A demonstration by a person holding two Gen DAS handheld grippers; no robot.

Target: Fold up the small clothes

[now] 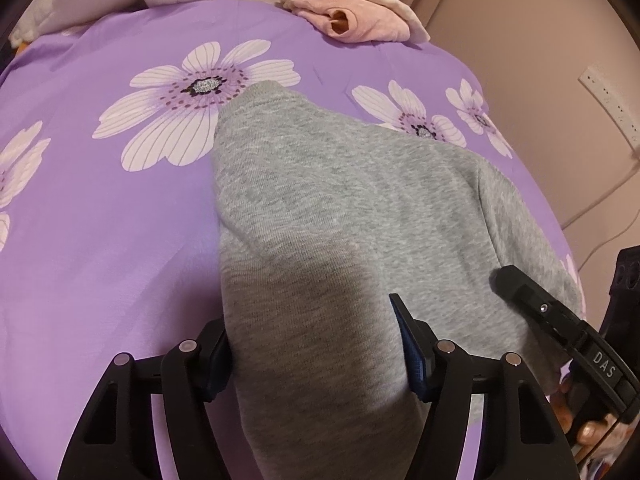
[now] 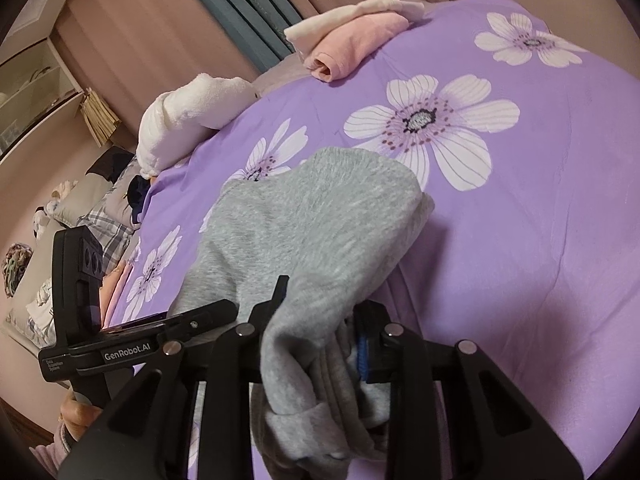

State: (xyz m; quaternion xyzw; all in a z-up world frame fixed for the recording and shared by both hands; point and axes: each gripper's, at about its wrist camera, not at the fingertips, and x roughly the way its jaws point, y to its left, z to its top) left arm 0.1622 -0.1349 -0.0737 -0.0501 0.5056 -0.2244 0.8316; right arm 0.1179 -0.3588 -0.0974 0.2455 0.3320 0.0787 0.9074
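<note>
The left tongs [image 1: 316, 360] are gripping one edge of the grey garment [image 1: 340, 220], fabric bunching between their fingers. The right tongs [image 2: 320, 344] are clamping the opposite edge, where folded layers are hanging down. The grey knit is stretching between them and draping onto the purple flowered bedspread [image 1: 100, 240]. Farther off, a pink folded garment [image 1: 360, 20] is lying on a cream one [image 2: 360, 8] near a white plush pillow [image 2: 188, 116]
</note>
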